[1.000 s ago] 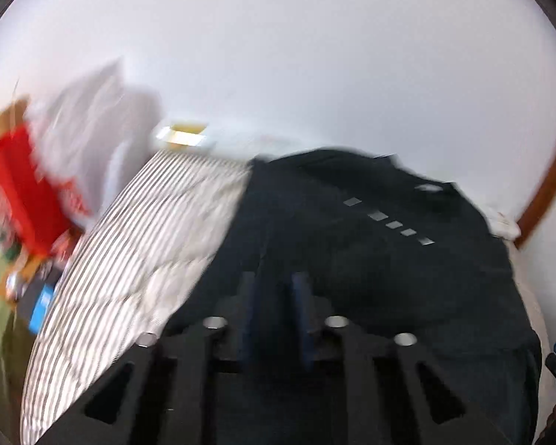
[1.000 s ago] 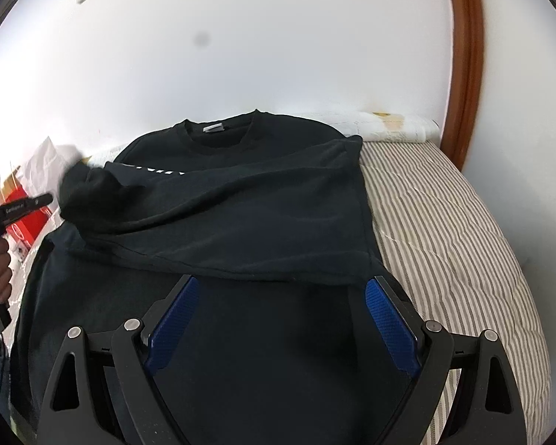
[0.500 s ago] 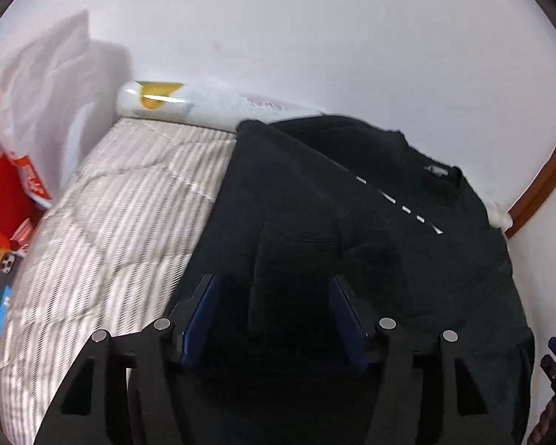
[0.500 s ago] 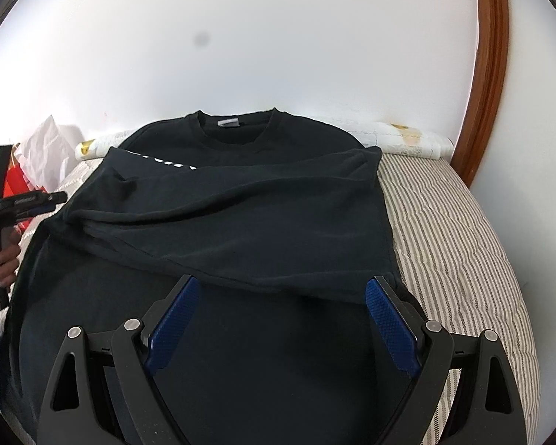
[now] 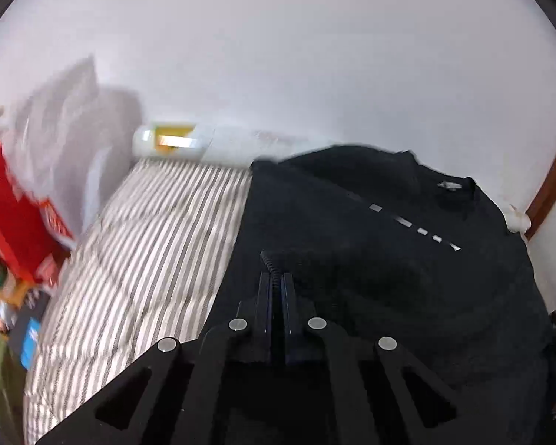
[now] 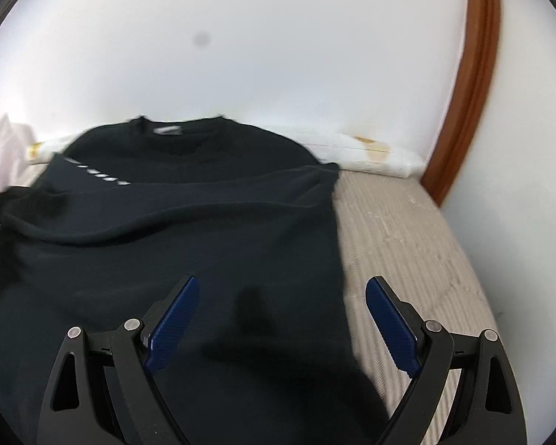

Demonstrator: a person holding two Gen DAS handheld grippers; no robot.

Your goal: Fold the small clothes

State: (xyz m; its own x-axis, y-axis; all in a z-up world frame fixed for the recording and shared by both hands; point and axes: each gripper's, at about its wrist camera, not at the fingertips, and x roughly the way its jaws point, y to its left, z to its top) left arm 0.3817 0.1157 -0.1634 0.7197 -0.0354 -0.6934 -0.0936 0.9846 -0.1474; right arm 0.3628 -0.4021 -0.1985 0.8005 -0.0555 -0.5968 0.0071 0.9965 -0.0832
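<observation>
The black sweatshirt (image 6: 189, 244) lies on the striped bed (image 5: 148, 244), soft and floppy, best held at an edge; left gripper (image 5: 277, 289) fingers pinch its ribbed cuff, right gripper (image 6: 281, 319) fingers spread above it

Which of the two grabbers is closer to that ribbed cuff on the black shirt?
Left. The left gripper is shut on the ribbed cuff of the black shirt; the right gripper hangs open above the shirt's opposite edge.

My left gripper (image 5: 277, 278), jaws just closed, pinches a ribbed cuff of the black sweatshirt (image 5: 370, 259) spread across the striped mattress (image 5: 148, 244) beside a white wall (image 5: 278, 55).
</observation>
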